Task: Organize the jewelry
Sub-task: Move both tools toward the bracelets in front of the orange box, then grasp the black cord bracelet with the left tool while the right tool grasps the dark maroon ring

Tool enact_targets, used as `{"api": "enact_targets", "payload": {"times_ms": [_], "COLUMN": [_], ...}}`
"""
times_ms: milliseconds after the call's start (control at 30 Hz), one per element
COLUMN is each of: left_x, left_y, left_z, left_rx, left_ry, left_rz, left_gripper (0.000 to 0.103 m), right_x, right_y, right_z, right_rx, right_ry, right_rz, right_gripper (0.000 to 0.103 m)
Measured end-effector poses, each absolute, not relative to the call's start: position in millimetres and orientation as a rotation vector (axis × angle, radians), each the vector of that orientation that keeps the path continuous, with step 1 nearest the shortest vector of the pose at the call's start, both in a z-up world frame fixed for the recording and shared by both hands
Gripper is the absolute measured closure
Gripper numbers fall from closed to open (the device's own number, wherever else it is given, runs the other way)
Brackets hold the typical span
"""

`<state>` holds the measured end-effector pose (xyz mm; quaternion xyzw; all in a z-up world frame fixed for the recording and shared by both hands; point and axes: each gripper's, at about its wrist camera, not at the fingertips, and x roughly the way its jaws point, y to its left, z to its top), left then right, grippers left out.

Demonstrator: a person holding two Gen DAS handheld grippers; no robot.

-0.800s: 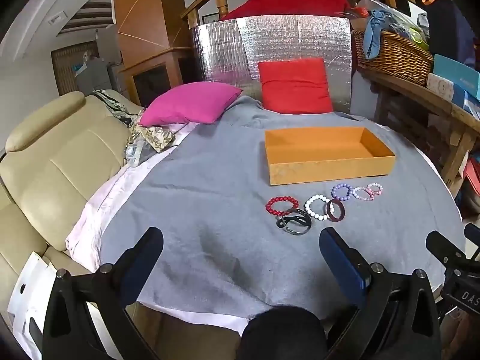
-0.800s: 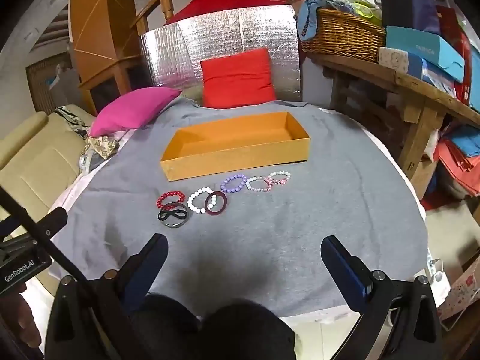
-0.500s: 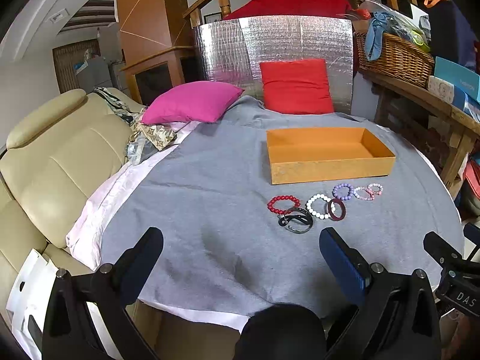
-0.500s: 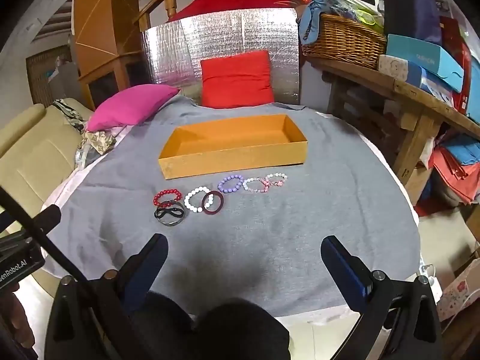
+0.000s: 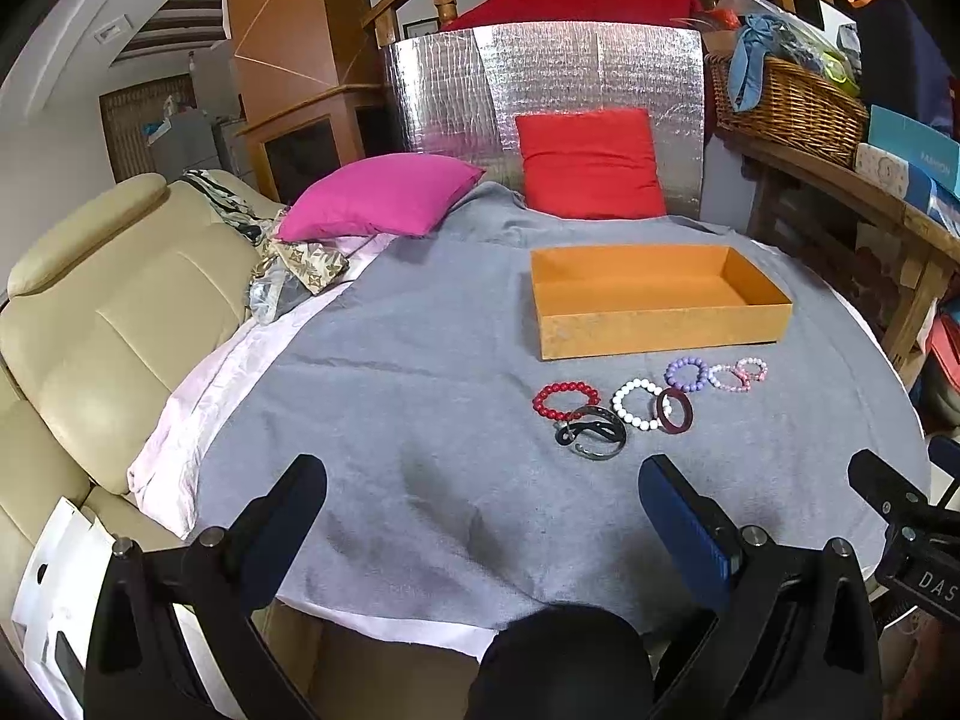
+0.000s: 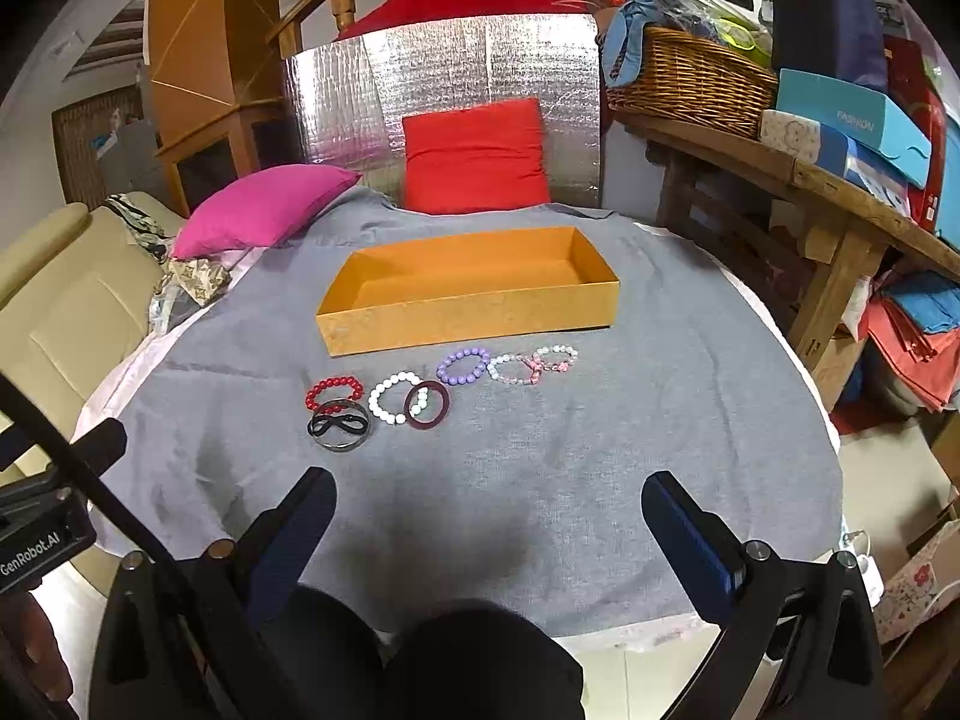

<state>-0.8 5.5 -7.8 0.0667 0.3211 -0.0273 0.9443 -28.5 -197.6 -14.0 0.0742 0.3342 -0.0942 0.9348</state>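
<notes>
Nearest the cameras, the left gripper [image 5: 483,474] and the right gripper [image 6: 489,483] both hang over the near edge of the grey cloth [image 6: 540,480] with jaws spread wide and nothing between them. Beyond them the bracelets lie flat in a loose row running left to right, parallel to the long front wall of the box: a black and silver bangle [image 6: 339,425] nearest, touching the red bead bracelet [image 6: 333,390] behind it, then a white bead bracelet [image 6: 393,399] overlapped by a dark red bangle [image 6: 427,405], then a purple bead bracelet [image 6: 463,365], and two small pink and white bracelets [image 6: 531,365] touching each other at the right end. Just behind the row sits the orange box [image 6: 468,315], open on top, its long axis also left to right, with nothing visible inside. Farther back a pink cushion [image 6: 264,210] lies at the left and a red cushion [image 6: 474,159] leans upright against a silver foil panel [image 6: 444,72]
</notes>
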Motion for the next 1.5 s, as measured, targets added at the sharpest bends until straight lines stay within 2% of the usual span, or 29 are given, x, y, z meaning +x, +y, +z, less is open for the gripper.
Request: {"api": "enact_targets", "payload": {"times_ms": [800,1033,1167,1367,1500], "left_x": [24,65,86,107,125], "left_y": [5,17,17,14,15], "left_z": [-23,-71,-101,-126,-139], "left_rx": [0.129,0.081,0.067,0.049,0.082], "left_ry": [0.678,0.820,0.867,0.935,0.982], "left_rz": [-0.062,-0.178,-0.207,-0.240,-0.228], "left_gripper": [0.000,0.000,0.000,0.000,0.000], "right_x": [-3,21,46,83,105], "right_y": [-203,-225,-248,-252,-240], "right_z": [-20,-49,-82,-121,-136], "right_rx": [0.191,0.248,0.333,0.416,0.437], "right_ry": [0.708,0.718,0.759,0.830,0.860], "right_rz": [-0.196,-0.112,-0.069,-0.008,0.036], "right_gripper": [0.000,0.000,0.014,0.016,0.026]}}
